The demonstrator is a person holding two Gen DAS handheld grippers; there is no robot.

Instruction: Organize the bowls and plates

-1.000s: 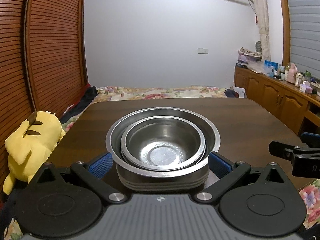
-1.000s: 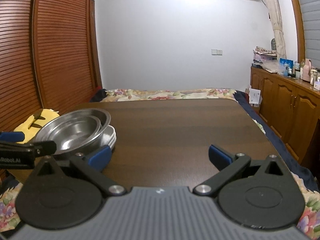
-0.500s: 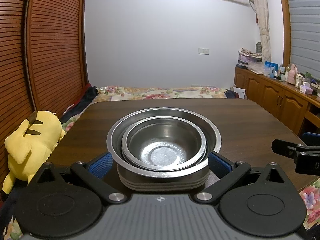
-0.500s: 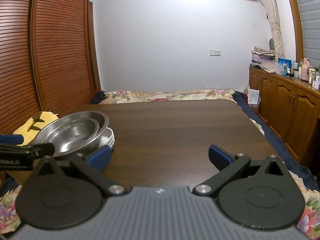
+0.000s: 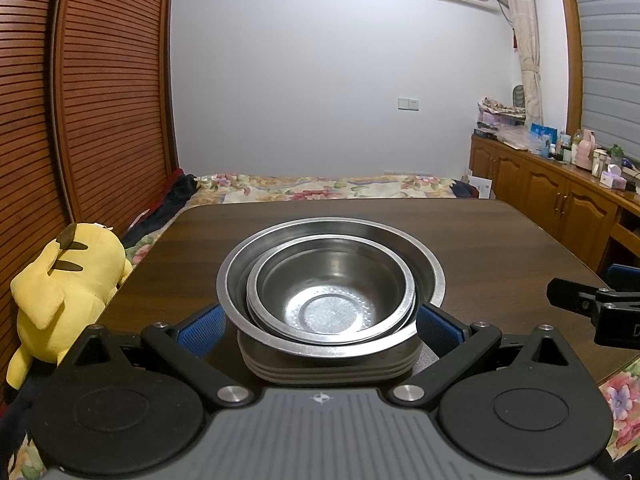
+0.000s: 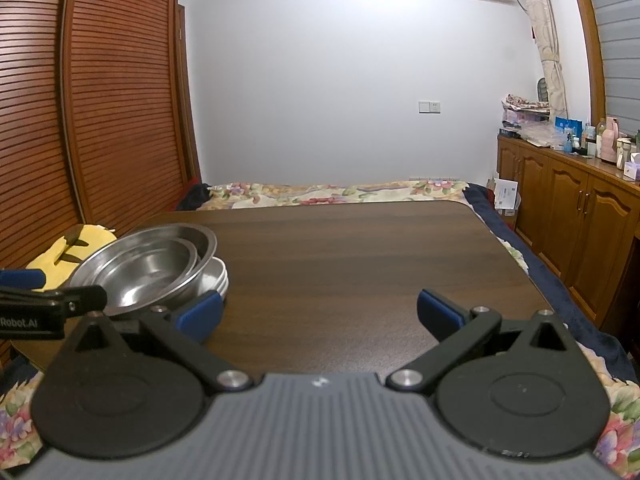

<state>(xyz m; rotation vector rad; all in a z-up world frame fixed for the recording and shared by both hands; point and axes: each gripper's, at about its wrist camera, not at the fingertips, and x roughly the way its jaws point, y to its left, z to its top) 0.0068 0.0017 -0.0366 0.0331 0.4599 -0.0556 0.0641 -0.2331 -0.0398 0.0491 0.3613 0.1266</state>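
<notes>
Your left gripper [image 5: 320, 326] is level and pointing straight ahead, its jaws spread wide, one blue pad [image 5: 202, 330] out on the left and the other out on the right, nothing pinched between them. Your right gripper [image 6: 319, 314] sits just as level, jaws equally wide apart, blue pads [image 6: 438, 314] facing each other across bare space. The two tools are side by side: from the left camera a black finger of the right one pokes in at the right edge, and from the right camera a finger of the left one crosses the left edge.
</notes>
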